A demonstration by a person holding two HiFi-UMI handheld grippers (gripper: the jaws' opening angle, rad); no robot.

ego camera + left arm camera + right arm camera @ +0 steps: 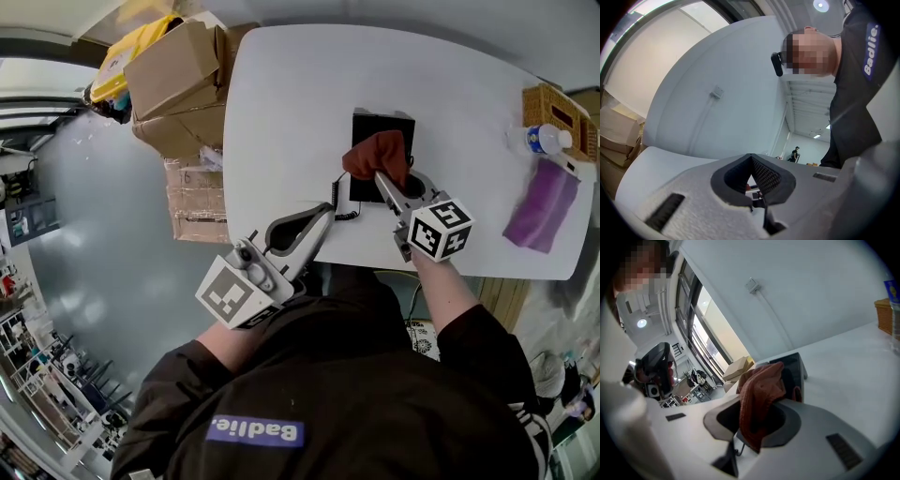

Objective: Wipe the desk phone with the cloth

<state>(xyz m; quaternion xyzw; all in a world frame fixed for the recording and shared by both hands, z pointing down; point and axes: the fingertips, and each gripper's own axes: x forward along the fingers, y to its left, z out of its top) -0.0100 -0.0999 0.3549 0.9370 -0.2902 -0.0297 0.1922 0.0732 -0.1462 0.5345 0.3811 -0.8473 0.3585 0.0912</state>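
The black desk phone (382,131) lies flat in the middle of the white table (281,112), its coiled cord (343,201) trailing off its near left corner. A red-brown cloth (377,154) is bunched over the phone's near half, and my right gripper (384,180) is shut on it. In the right gripper view the cloth (758,394) hangs out between the jaws, with the phone (791,369) just behind. My left gripper (323,217) hovers at the table's near edge, left of the cord. It is shut and empty (751,158).
Cardboard boxes (178,84) are stacked off the table's left end. At the right end stand a wicker basket (559,112), a water bottle (542,140) and a purple cloth (542,206). A person stands far off in the room.
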